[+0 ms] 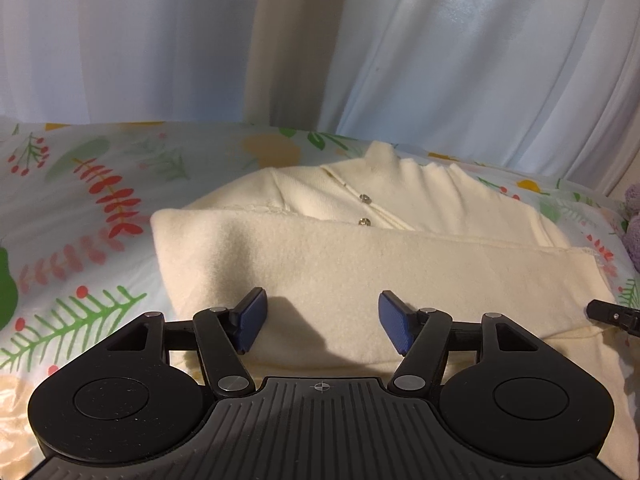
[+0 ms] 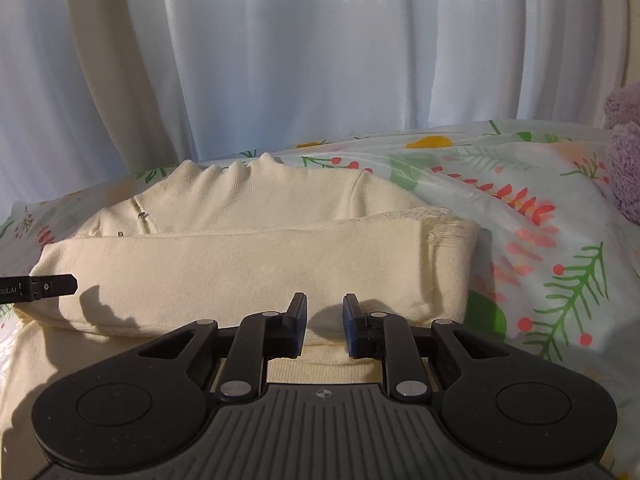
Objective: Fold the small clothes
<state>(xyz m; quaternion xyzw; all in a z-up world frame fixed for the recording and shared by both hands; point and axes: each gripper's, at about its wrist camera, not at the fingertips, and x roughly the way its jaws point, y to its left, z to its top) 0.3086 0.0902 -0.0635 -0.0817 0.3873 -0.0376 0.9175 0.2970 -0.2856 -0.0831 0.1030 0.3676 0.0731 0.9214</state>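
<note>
Blue pads (image 1: 252, 318) on my left gripper (image 1: 320, 320) stand well apart, hovering just over the near fold of a cream sweater (image 1: 360, 264) with nothing pinched between them. Their shadow falls on the knit right ahead of them. My right gripper (image 2: 325, 326) has its pads (image 2: 298, 320) close together with only a narrow gap; a small bump of the cream sweater (image 2: 248, 256) rises in that gap, but I cannot tell whether the pads actually press on it.

That sweater lies on a bedspread (image 1: 92, 208) printed with red sprigs, green fern leaves and yellow shapes. Its lower part is folded up across the body as a thick band, and above the band I see the ribbed collar (image 1: 384, 156) and two small shiny buttons (image 1: 365, 199). From the left wrist view the tip of my right gripper pokes in at the right edge, beside the sweater's corner. Behind the bed hang pale curtains (image 2: 320, 60). Something fuzzy and lilac (image 2: 628, 160) sits at the far right on the bedspread, apart from the sweater.
</note>
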